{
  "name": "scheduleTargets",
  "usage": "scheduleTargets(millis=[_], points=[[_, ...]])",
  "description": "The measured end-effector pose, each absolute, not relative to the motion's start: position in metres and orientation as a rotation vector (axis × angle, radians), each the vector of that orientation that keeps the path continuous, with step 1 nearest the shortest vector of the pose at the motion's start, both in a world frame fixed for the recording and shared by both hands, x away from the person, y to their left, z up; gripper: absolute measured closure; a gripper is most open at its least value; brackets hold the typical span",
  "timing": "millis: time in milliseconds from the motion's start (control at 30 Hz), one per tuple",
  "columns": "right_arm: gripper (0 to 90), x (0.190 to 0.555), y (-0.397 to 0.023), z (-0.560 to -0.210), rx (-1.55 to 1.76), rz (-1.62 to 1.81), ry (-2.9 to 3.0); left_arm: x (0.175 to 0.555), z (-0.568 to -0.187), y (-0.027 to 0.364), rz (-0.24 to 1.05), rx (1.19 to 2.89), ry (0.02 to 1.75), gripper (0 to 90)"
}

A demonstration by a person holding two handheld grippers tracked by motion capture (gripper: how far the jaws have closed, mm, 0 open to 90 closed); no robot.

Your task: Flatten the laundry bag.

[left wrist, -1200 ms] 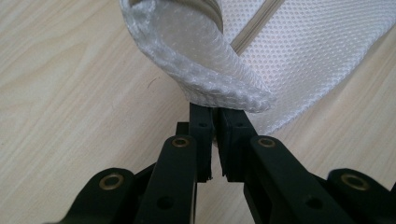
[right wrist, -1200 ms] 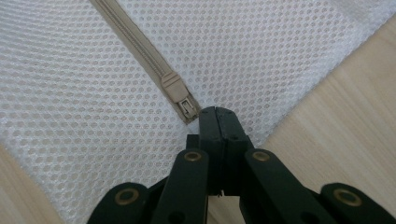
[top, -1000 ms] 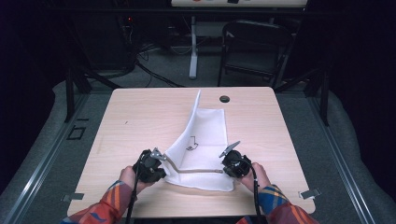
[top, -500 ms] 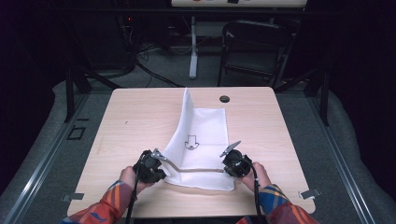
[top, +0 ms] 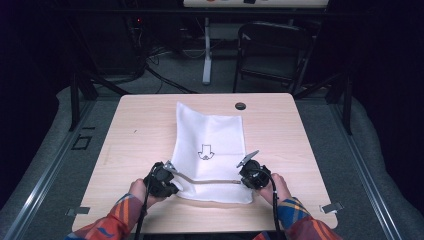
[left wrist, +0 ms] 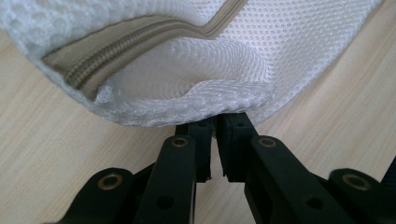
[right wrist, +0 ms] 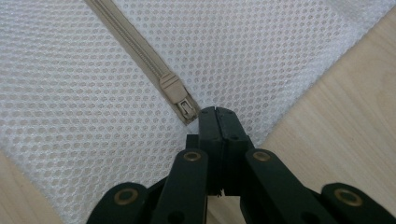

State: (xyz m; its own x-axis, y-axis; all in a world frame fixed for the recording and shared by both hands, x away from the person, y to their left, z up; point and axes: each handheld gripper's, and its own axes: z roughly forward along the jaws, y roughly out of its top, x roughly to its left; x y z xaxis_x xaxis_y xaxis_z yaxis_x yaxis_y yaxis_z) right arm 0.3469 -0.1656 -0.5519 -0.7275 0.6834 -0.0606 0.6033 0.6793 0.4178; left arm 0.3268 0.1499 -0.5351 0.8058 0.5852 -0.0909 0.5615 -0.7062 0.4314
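the small black print [top: 204, 151] on the mesh bag [top: 215, 131] is too small to read.

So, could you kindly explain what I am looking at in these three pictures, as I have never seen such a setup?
A person sits at a wooden table and holds a hand-held tool with two black jaws in each hand. The high view looks down from above: the left gripper and right gripper each pinch a near corner of a white mesh laundry bag that lies flat on the table. The other two pictures come from small cameras riding on the grippers. The left gripper view shows closed jaws on the bag's hem beside the zipper. The right gripper view shows closed jaws on the mesh beside the zipper pull.
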Motion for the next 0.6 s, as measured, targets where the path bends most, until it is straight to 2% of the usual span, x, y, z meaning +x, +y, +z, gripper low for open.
scheduleTargets(millis=[100,167,200,267,367,600], points=[[89.9,0.348,-0.167,-0.552,1.034,0.547,2.683,0.326,-0.532,0.152,0.06,2.542,0.842,82.0],[89.8,0.348,-0.167,-0.552,1.036,0.554,2.68,0.324,-0.53,0.155,0.046,2.546,0.843,77.1],[89.9,0.348,-0.167,-0.552,1.039,0.556,2.678,0.322,-0.529,0.158,0.045,2.543,0.853,73.0],[89.8,0.349,-0.168,-0.552,1.032,0.55,2.683,0.319,-0.525,0.162,0.061,2.534,0.87,58.2],[89.8,0.349,-0.169,-0.553,1.028,0.567,2.679,0.314,-0.519,0.168,0.084,2.49,0.885,47.8],[89.7,0.349,-0.169,-0.553,1.024,0.569,2.686,0.31,-0.502,0.187,0.183,2.341,0.916,40.9]])
